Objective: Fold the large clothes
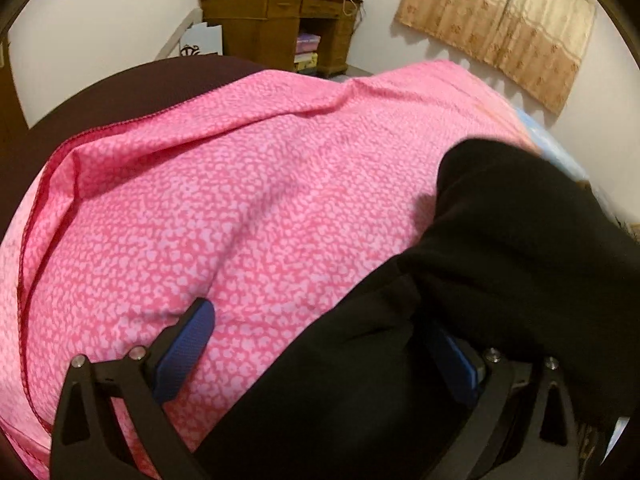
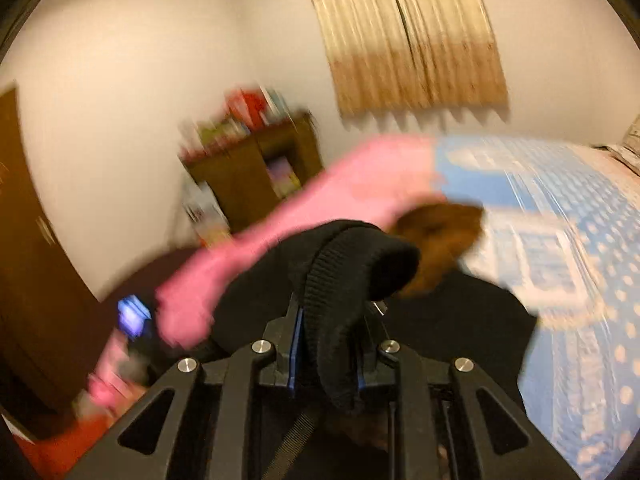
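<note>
Each camera rides on its own gripper, looking forward and down along the fingers, very close to the cloth. Both views share the wooden desk (image 1: 276,28) and curtain (image 2: 408,36) ahead.

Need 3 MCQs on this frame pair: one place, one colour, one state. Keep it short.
1. Where is the wooden desk?
A against the far wall
B on the bed
C behind the curtain

2. What colour is the patterned cloth under the left gripper?
A green
B pink
C grey

3. What is the right gripper doing?
A open, empty
B shut on a ribbed cuff of the black garment
C holding a box

Key: A, desk stands at the white wall; B, pink speckled fabric fills the left view; B, knit cuff sits pinched between the pads.
</note>
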{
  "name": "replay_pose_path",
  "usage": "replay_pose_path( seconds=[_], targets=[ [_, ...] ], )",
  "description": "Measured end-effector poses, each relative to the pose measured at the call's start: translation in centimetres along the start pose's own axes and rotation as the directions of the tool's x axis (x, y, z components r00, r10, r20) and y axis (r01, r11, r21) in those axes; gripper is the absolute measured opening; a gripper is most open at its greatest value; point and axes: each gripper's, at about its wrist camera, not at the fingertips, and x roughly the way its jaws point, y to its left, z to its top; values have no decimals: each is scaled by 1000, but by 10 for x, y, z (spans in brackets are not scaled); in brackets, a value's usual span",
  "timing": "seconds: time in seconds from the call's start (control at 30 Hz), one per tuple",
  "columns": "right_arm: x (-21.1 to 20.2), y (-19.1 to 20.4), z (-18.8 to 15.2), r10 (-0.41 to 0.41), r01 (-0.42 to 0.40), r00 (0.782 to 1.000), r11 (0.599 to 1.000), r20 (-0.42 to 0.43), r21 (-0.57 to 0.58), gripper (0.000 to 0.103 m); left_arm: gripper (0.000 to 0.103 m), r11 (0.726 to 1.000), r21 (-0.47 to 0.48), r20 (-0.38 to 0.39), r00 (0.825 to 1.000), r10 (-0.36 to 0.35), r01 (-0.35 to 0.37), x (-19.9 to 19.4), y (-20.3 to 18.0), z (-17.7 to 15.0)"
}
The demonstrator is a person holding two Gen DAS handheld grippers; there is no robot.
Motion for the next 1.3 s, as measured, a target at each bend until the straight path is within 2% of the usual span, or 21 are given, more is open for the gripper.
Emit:
replay_pose_path(
  seconds=[0.1,0.17,0.2,0.27,0.33,0.4,0.47,0.53,0.6,0.63,0.67,0.77,0.83,0.87,0.9,0.97,1.03,1.1,1.17,1.23,1.3],
  targets=[
    [40,-45,-39,19,0,994,984,-108,176,24,101,999,-27,4,1000,-18,18,-7,8,-3],
    [66,-61,-68,-1,42,983,974,-182,221,30,96,999,-30,11,1000,-26,27,-13,16,-5],
    [70,-71,-80,17,32,980,970,-199,239,36,93,999,-27,16,999,-30,31,-17,20,-7],
    [65,-83,-91,86,-35,985,948,-148,316,48,92,999,-20,21,999,-38,39,-24,28,-9],
    [56,-96,-95,149,-84,979,912,-136,400,53,90,1000,8,29,999,-23,23,-32,33,-11],
    [42,-106,-96,175,-104,977,892,-125,440,54,90,998,56,80,997,11,-15,-47,33,-11],
    [25,-109,-98,146,-84,983,901,-114,426,54,90,996,84,135,991,14,-25,-59,30,-6],
    [0,-112,-95,44,-19,997,929,-61,370,54,91,991,134,177,984,1,-25,-70,19,4],
    [-21,-106,-87,-73,74,997,953,-12,294,53,95,980,195,218,976,-20,-24,-77,0,14],
    [-28,-99,-79,-118,111,993,963,12,246,39,97,976,218,237,971,-32,-21,-79,-11,17],
    [-30,-95,-70,-131,123,991,969,25,215,21,99,969,246,248,967,-51,-12,-78,-24,21],
    [-29,-69,-49,-116,107,992,986,59,128,20,99,960,278,258,965,-43,-32,-63,-49,23],
    [-11,-55,-41,-106,103,993,992,50,74,20,99,956,271,266,963,40,-115,-45,-57,23],
    [4,-50,-40,-102,100,994,993,27,59,20,99,955,254,244,965,93,-156,-30,-53,23],
    [18,-50,-38,-92,92,996,994,3,63,20,99,959,233,226,968,107,-161,-23,-49,21],
    [50,-55,-43,-76,81,996,992,-52,92,20,100,975,172,196,975,106,-140,-11,-31,16],
    [81,-71,-54,-75,90,991,988,-113,127,18,103,976,149,212,969,124,-158,-1,-17,12],
    [89,-83,-60,-14,26,998,985,-67,173,18,103,983,144,188,978,89,-117,8,-10,13],
    [88,-91,-59,21,-6,998,976,-67,217,18,103,988,125,166,984,68,-90,12,-7,18],
    [88,-90,-60,24,-11,998,978,-61,208,18,103,991,119,133,990,50,-66,19,-5,21],
    [84,-90,-62,32,-21,998,979,-49,203,18,103,992,112,137,990,40,-56,18,-4,21]
  ],
)
